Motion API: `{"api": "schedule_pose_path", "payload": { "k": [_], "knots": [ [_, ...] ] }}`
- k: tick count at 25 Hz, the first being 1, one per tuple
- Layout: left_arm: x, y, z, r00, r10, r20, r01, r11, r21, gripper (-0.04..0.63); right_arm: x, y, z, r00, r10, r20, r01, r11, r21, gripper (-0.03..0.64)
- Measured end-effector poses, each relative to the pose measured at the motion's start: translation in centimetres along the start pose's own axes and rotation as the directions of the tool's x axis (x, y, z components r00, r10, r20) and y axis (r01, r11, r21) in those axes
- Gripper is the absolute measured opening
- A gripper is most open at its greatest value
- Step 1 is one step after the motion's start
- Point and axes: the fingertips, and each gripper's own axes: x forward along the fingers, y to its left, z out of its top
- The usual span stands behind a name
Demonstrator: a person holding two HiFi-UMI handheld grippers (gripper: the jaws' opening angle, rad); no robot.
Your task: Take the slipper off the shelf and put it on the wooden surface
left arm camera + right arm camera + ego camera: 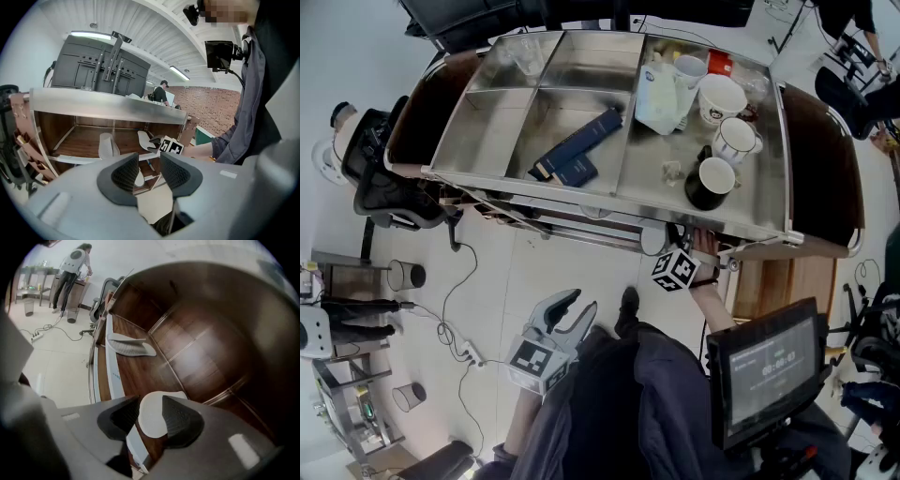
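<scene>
Clamping slipper (pixel 152 422) on shelf (pixel 197 357): right gripper (pixel 151 405) | left gripper (pixel 150 169) parted, empty | second slipper (pixel 129 346) lying apart

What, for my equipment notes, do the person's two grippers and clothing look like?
The left gripper and right gripper have grey, rounded bodies with dark, ribbed pads on the jaws. Each carries a white cube with black square markers. The sleeve is dark blue-grey.

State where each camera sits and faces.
Head view: on the person's head, steeply down onto the cart top; shows the left gripper and torso.
Left gripper view: on that gripper, facing the wooden shelf; shows open jaws, a sleeve.
Right gripper view: on the right gripper, inside the shelf; jaws on a slipper.
Shared: both gripper views show it and a second slipper.
</scene>
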Motion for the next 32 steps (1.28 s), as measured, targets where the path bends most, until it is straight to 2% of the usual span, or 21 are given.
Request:
{"api": "schedule_pose_path", "payload": {
  "k": [6, 7, 9, 12, 15, 20, 26, 29, 32],
  "knots": [
    [2.7, 0.5, 1.1, 0.999, -0.024, -0.030, 0.025, 1.000, 0.001, 0.161, 3.5, 0.5, -3.1, 0.995, 0.062, -0.083, -0.064, 0.998, -0.029, 0.148],
    [2.9, 0.5, 1.1, 0.999, -0.027, -0.039, 0.027, 1.000, 0.000, 0.161, 3.9, 0.6, -3.6, 0.994, 0.056, -0.091, -0.060, 0.998, -0.037, 0.140],
    [3.3, 0.4, 1.0, 0.998, -0.037, -0.053, 0.037, 0.999, 0.002, 0.161, 4.2, 0.7, -4.6, 0.995, 0.029, -0.101, -0.036, 0.997, -0.069, 0.055],
    [3.5, 0.1, 1.3, 0.997, -0.047, -0.057, 0.047, 0.999, 0.010, 0.161, 3.9, 0.2, -5.2, 0.995, -0.003, -0.102, -0.007, 0.995, -0.098, 0.060],
    [3.1, -0.4, 1.2, 0.997, -0.054, -0.053, 0.055, 0.998, 0.015, 0.161, 2.0, -0.7, -4.5, 0.997, -0.046, -0.055, 0.040, 0.995, -0.090, 0.041],
    [1.1, -2.9, -0.9, 0.994, -0.107, -0.025, 0.108, 0.993, 0.048, 0.161, -6.0, -0.4, -3.7, 0.994, -0.103, 0.022, 0.105, 0.992, -0.065, 0.030],
    [-3.0, -8.7, -5.7, 0.984, -0.176, 0.013, 0.174, 0.980, 0.095, 0.158, -19.3, 1.9, -4.2, 0.983, -0.174, 0.061, 0.177, 0.982, -0.057, 0.029],
    [-5.2, -13.1, -8.3, 0.971, -0.239, 0.015, 0.236, 0.967, 0.091, 0.156, -26.5, 4.0, -5.8, 0.979, -0.196, 0.061, 0.200, 0.978, -0.065, 0.029],
    [-6.6, -18.0, -10.9, 0.949, -0.315, -0.002, 0.315, 0.947, 0.070, 0.156, -33.0, 6.8, -8.5, 0.981, -0.190, 0.042, 0.194, 0.977, -0.089, 0.029]
  ]
}}
